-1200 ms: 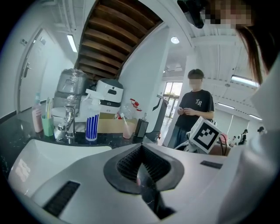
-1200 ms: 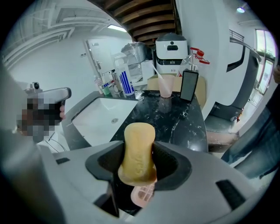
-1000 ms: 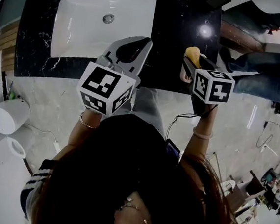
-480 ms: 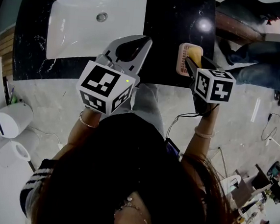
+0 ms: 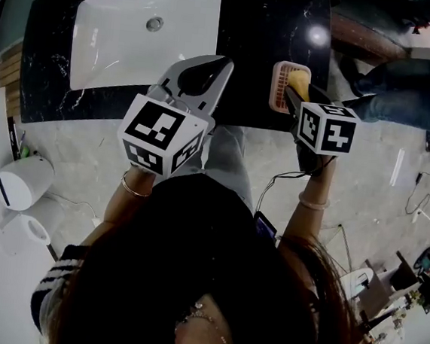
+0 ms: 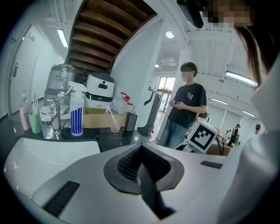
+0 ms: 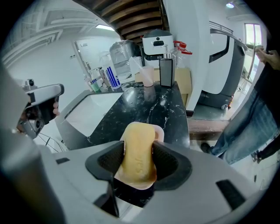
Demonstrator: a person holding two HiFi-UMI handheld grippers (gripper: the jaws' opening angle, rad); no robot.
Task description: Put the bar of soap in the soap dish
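Since a second ago the soap (image 7: 137, 153) (image 5: 299, 80) has come in from the counter's front edge and now hangs over the pink dish (image 7: 160, 132) (image 5: 277, 86). The right gripper (image 7: 138, 151) (image 5: 293, 92) has its jaws part-way open and clamped on the yellow bar's two sides, so the bar stands on end. Its lower end lies within the dish's outline, but I cannot tell whether it touches. Nothing else shows in the dish. A mark is pressed into the soap's face, too faint to read.

The left gripper (image 6: 140, 148) (image 5: 222, 62) has its jaws closed together with nothing between them. It is held over the black counter (image 5: 258, 35), between the sink (image 5: 130, 34) and the dish.

At the counter's back stand a green cup (image 6: 35, 123) with brushes in it, a blue-striped spray bottle (image 6: 77, 117), a pink cup (image 7: 147, 76) and a black dispenser (image 7: 166, 72). No label is legible.
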